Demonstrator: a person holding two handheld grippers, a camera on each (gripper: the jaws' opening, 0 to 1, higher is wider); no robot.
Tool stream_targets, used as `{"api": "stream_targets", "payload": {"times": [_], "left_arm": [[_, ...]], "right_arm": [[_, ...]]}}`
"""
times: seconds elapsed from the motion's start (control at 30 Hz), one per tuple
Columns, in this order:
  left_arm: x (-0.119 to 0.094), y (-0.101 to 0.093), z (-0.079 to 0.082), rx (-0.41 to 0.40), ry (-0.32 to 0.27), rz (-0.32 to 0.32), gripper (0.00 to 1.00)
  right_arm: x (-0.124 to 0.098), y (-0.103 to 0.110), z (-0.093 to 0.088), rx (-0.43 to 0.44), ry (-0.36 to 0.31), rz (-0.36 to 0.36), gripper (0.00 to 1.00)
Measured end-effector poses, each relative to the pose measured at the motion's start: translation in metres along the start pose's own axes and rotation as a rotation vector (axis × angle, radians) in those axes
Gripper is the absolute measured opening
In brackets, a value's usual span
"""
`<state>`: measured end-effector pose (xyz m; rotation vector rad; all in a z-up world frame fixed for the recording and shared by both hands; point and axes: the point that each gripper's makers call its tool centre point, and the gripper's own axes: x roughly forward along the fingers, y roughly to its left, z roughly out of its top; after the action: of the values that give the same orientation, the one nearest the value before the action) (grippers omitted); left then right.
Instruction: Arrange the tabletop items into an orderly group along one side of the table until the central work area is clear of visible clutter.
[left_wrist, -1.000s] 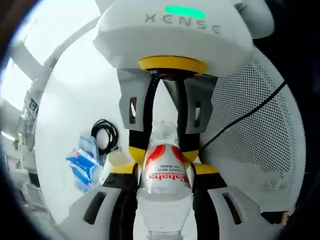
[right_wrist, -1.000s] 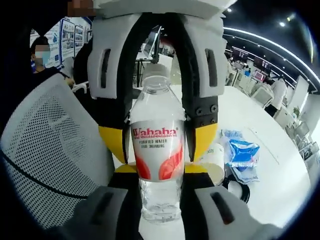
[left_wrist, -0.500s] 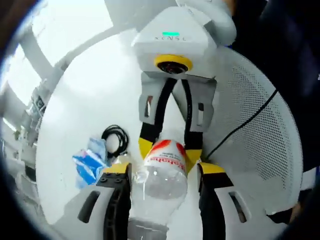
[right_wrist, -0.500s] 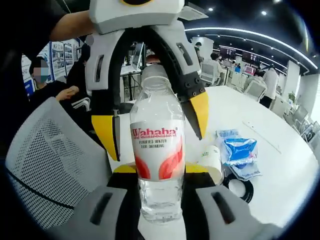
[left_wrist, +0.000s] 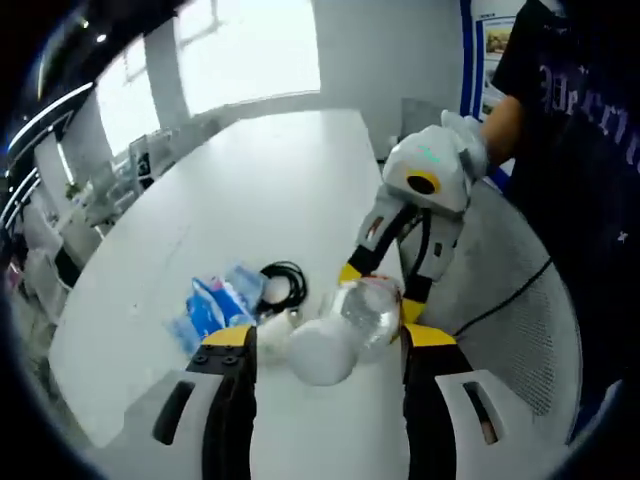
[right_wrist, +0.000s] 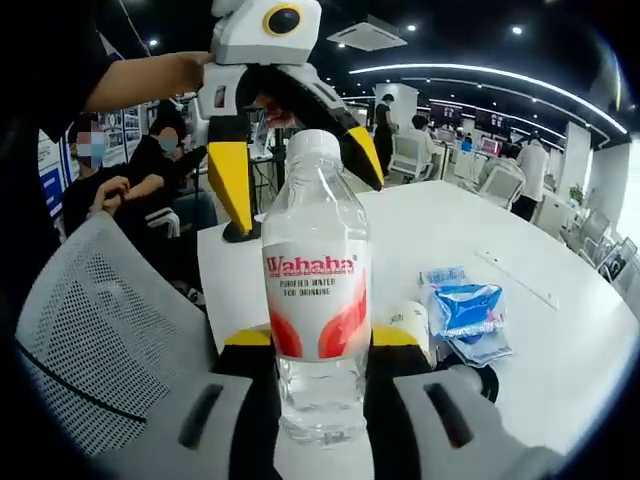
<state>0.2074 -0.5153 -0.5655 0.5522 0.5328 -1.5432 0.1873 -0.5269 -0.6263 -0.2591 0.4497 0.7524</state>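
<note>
The water bottle (right_wrist: 316, 320) stands upright between the jaws of the right gripper (right_wrist: 318, 345), which are closed on its lower body; in the left gripper view the same bottle (left_wrist: 350, 330) is seen cap-end on, with no label legible. The left gripper (left_wrist: 322, 345) has its jaws spread apart and grips nothing; in the right gripper view it (right_wrist: 290, 170) hangs above and behind the bottle cap, held by a hand (right_wrist: 185, 70). The red and white label reads "Wahaha" and "PURIFIED WATER FOR DRINKING"; the bottle contains clear water. On the white table (right_wrist: 500, 330) just beside the bottle lie a paper cup (right_wrist: 412, 322), blue packets (right_wrist: 465, 305) and a coiled black cable (left_wrist: 290, 283). A mesh chair back (right_wrist: 100, 330) stands beside the table.
</note>
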Motion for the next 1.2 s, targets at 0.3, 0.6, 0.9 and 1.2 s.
{"api": "stream_targets", "payload": {"times": [0.3, 0.6, 0.9, 1.2], "left_arm": [[0.003, 0.005, 0.005, -0.27, -0.158, 0.091, 0.55], [0.012, 0.004, 0.001, -0.513, -0.258, 0.163, 0.51], [0.014, 0.009, 0.007, -0.704, -0.386, 0.221, 0.44], [0.015, 0.013, 0.015, -0.746, -0.434, 0.284, 0.41]], "right_arm": [[0.002, -0.003, 0.014, 0.013, -0.046, -0.043, 0.29], [0.009, -0.005, 0.026, 0.018, -0.086, -0.086, 0.3], [0.01, -0.008, 0.033, 0.037, -0.122, -0.131, 0.3], [0.01, -0.007, 0.036, 0.132, -0.146, -0.148, 0.31]]}}
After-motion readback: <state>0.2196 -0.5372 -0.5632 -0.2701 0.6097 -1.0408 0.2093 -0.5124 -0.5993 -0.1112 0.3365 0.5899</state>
